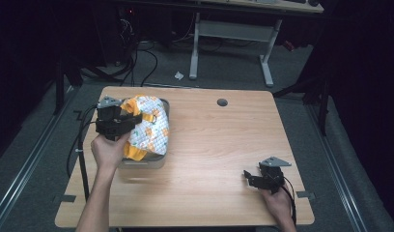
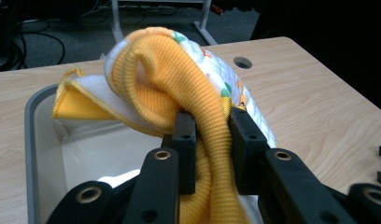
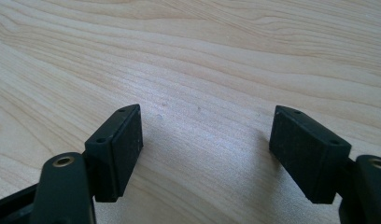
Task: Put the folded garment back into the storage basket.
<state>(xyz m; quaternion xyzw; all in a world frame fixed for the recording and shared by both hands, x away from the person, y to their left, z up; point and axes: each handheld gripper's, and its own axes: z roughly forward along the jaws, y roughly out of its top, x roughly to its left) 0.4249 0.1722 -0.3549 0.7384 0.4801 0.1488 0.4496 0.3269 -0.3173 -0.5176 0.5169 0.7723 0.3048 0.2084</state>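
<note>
Here the left tongs clamp the garment's orange ribbed cuff above the grey bin; right tongs gape, idle, over the desk; stretchy knit may slip free, spilling the bundle.

Looks like a lab or test room to me, definitely not someone's home. Everything around the light wooden table is dark, almost blacked out, with only the tabletop lit. The floor is grey carpet, and bundles of black cables snake across it behind the table. Farther back stands a second desk on a white metal frame, the adjustable office kind. The table has a round cable hole in its top, so it's office furniture too. Metal rails run along the floor on both sides, like a rig setup.
</note>
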